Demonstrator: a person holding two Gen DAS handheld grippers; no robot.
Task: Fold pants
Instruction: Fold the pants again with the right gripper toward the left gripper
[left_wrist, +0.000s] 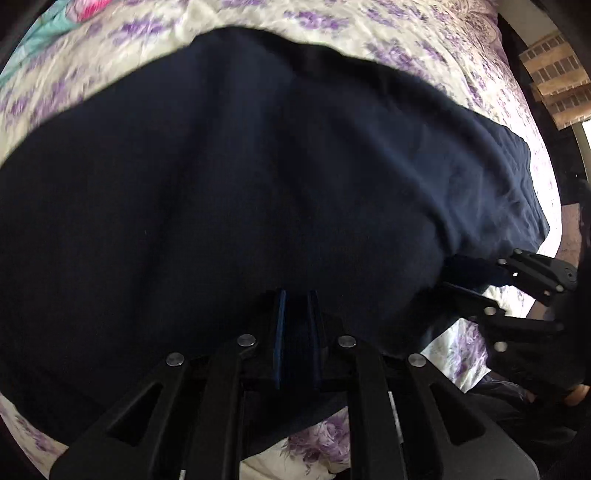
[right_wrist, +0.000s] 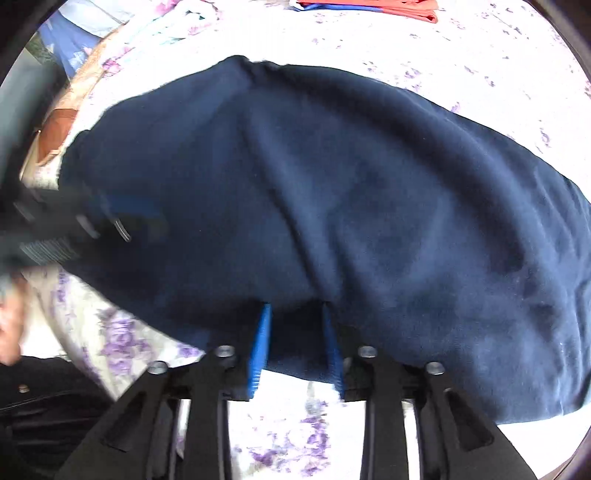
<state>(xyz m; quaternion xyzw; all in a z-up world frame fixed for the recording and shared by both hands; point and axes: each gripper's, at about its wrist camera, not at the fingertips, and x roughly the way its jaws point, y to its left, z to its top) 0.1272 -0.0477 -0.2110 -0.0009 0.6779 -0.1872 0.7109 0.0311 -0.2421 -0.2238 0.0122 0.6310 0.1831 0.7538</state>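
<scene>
Dark navy pants (left_wrist: 240, 192) lie spread over a bed with a white and purple floral sheet (left_wrist: 406, 44). My left gripper (left_wrist: 295, 299) is shut on the near edge of the pants, with fabric pinched between its blue pads. My right gripper (right_wrist: 295, 310) is shut on another part of the same near edge of the pants (right_wrist: 351, 192). In the left wrist view the right gripper (left_wrist: 472, 273) shows at the right, against the pants' edge. In the right wrist view the left gripper (right_wrist: 122, 218) shows blurred at the left.
A pink and teal cloth (left_wrist: 74, 14) lies at the bed's far left. Red and blue folded clothes (right_wrist: 369, 7) lie at the far side of the sheet (right_wrist: 480, 55). A brown item (right_wrist: 55, 129) sits at the left. The bed's near edge is by my grippers.
</scene>
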